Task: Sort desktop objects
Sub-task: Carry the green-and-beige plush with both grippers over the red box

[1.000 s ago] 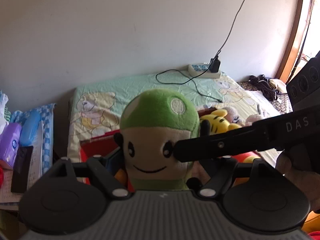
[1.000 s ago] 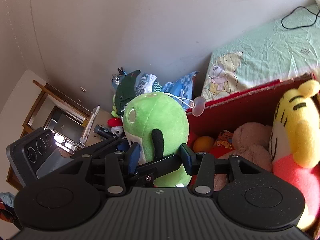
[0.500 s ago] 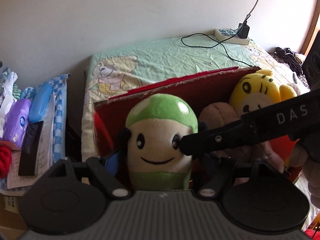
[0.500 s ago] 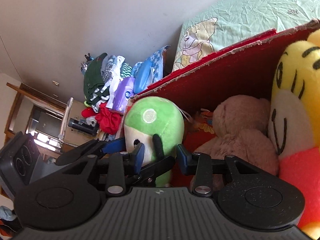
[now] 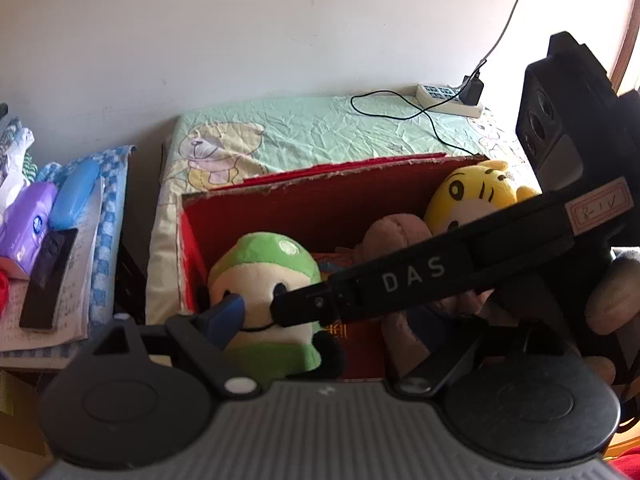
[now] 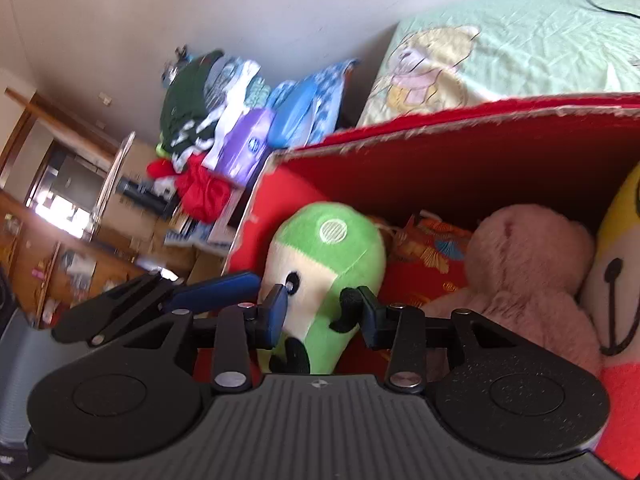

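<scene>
Both hand-held grippers meet at the green plush toy [image 6: 328, 280] inside the red cardboard box [image 5: 312, 204]. Right gripper [image 6: 320, 314] has its jaws spread, one pad at each flank of the toy, touching or nearly so; left gripper [image 5: 344, 312] also stands spread, its blue finger [image 5: 226, 314] beside the toy's face. Beyond the right gripper lie the pink plush [image 6: 528, 264] and yellow plush [image 5: 472, 196]. Risk, as a judgement: withdrawing with a pad snagged in fabric could drag the toy out or topple it.
</scene>
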A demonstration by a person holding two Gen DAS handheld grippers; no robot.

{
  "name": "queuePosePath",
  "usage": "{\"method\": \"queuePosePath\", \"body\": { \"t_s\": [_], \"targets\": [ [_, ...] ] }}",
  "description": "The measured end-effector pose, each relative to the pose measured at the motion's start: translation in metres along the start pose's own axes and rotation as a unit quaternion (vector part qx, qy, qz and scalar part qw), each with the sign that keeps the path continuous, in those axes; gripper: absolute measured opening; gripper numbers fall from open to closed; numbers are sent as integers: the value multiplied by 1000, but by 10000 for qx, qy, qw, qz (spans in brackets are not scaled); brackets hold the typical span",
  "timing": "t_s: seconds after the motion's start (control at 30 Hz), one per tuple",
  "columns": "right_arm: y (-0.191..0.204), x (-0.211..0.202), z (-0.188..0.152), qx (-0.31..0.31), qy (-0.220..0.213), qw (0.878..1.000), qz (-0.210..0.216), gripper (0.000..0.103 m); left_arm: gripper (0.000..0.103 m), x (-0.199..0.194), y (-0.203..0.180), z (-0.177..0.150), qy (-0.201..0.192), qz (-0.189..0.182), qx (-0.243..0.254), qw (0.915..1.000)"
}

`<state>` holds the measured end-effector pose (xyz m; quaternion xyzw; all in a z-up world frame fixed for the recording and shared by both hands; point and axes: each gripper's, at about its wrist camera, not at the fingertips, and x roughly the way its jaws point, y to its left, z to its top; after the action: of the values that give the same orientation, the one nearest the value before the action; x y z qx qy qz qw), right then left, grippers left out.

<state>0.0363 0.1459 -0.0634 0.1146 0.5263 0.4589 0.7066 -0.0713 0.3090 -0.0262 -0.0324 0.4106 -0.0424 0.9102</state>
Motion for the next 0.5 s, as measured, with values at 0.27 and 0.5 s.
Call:
{"method": "queuePosePath", "body": {
  "t_s": [0.27,0.5],
  "targets": [
    [-8,-15,0,240,-257,9994,-2,41,90,3,0,-4,12,58,-119,9999],
    [-8,-12,8,431,-944,9930,-569,33,92,5,-2,-5,-47,35,-204,9998]
  ]
}}
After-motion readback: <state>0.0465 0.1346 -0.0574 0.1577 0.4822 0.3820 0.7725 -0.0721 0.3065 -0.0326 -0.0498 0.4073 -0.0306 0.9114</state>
